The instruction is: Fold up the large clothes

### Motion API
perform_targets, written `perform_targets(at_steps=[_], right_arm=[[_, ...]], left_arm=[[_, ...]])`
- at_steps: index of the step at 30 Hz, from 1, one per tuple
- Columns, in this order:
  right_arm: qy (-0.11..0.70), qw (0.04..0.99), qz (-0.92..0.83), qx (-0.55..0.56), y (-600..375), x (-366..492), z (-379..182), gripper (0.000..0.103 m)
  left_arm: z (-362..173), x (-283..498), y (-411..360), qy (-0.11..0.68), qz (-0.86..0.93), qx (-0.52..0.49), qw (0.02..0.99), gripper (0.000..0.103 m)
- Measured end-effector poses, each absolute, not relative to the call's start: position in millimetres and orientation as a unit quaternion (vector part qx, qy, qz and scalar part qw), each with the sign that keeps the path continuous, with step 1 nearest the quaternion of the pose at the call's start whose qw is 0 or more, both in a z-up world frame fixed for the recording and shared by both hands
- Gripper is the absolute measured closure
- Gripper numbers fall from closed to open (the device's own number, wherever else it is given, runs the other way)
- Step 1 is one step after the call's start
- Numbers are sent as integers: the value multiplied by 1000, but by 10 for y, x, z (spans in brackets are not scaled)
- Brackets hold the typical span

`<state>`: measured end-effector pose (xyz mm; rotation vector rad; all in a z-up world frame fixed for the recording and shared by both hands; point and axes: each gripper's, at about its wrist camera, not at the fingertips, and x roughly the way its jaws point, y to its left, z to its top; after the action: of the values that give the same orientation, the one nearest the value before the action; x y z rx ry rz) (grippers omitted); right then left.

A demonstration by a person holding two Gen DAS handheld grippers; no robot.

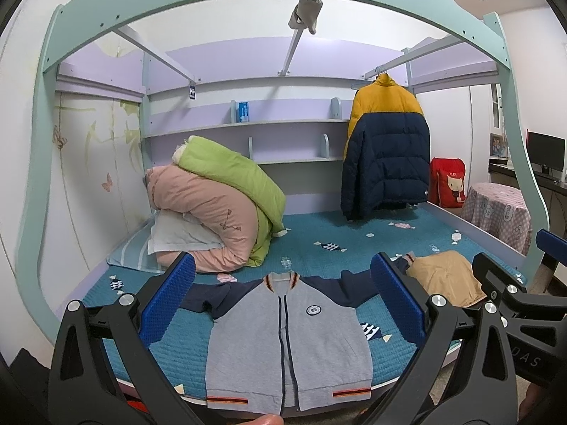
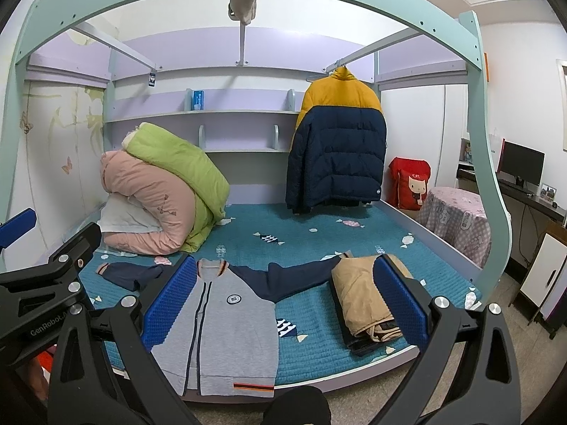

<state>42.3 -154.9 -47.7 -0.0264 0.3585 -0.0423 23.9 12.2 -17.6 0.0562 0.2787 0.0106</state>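
A grey zip jacket (image 1: 287, 347) with navy sleeves lies flat, front up, on the teal bed cover (image 1: 319, 244), its hem at the bed's near edge and both sleeves spread out. It also shows in the right wrist view (image 2: 226, 333). A folded tan garment (image 1: 443, 276) lies right of it, also seen in the right wrist view (image 2: 361, 301). My left gripper (image 1: 283, 297) is open and empty, held above the jacket's near end. My right gripper (image 2: 283, 301) is open and empty, held to the right, between the jacket and the tan garment.
Rolled pink and green quilts (image 1: 216, 205) sit on a pillow at the bed's far left. A yellow and navy puffer jacket (image 1: 386, 148) hangs from a rail at the far right. A red cushion (image 2: 409, 182) and a covered round table (image 2: 457, 223) stand beside the bed.
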Motion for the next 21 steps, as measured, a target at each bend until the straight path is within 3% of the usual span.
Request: perform_targets(at_steps=[21], right_arm=[[262, 965, -11, -16, -1382, 1530, -1068, 7]], left_arm=[[-849, 1462, 235, 205, 3, 36, 978, 5]])
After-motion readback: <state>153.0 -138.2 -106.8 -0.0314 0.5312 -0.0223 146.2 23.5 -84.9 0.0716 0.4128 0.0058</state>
